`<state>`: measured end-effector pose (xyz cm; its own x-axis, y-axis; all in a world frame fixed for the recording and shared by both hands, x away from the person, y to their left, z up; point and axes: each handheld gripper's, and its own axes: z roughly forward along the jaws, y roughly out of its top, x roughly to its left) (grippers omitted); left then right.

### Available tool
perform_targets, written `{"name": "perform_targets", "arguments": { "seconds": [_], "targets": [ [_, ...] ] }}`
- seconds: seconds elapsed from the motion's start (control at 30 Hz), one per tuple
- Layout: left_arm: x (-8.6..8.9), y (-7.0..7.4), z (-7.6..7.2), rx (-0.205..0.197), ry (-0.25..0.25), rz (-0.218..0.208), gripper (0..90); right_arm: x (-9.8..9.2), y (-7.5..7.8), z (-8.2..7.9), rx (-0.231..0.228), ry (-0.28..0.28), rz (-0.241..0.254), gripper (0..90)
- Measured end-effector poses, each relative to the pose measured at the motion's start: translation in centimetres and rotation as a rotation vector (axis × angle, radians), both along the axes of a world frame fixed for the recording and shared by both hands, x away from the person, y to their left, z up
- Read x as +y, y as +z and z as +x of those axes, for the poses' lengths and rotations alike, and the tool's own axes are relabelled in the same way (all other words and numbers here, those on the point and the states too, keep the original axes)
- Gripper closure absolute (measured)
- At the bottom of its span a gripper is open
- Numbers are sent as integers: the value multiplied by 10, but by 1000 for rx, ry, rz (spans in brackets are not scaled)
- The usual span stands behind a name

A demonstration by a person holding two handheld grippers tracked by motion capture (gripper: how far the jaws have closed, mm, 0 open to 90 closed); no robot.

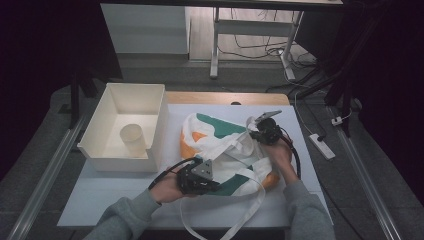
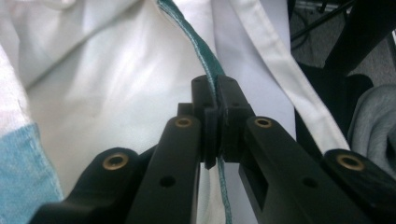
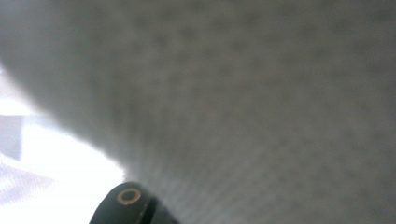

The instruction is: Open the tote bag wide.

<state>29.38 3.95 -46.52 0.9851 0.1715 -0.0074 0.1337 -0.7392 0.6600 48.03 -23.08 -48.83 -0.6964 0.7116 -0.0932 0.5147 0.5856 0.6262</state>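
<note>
Right gripper view. Grey-white woven fabric (image 3: 243, 93) lies very close to the lens, out of focus, its weave a faint mottled grain across the top, middle and right. At lower left a bright, washed-out white area (image 3: 56, 154) borders the fabric along a slanting edge. One black jaw link with a brass-ringed pivot (image 3: 129, 196) rises at the bottom edge.
</note>
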Motion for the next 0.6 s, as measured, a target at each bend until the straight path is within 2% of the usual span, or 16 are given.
{"name": "perform_targets", "arguments": {
  "seconds": [0.1, 0.3, 0.37, 0.43, 0.53, 0.6],
  "targets": [
    [-3, -4, 0, 5, 3, 11, 866, 0, -8, 3, 17, -5, -7, 892],
    [-2, -5, 2, 13, 9, 7, 856, -1, -6, 1, 11, 1, -5, 887],
    [-2, -5, 1, -8, 24, 11, 797, -1, -4, 0, 5, 6, -1, 875],
    [-3, -4, 0, -27, 35, 5, 661, -2, 1, -2, 14, 9, 30, 791],
    [-1, 1, -2, -41, 48, -16, 582, -5, 14, -11, 16, 7, 64, 590],
    [1, 8, -3, -59, 76, -50, 529, -10, 25, -18, 9, 3, 109, 507]
  ]
}}
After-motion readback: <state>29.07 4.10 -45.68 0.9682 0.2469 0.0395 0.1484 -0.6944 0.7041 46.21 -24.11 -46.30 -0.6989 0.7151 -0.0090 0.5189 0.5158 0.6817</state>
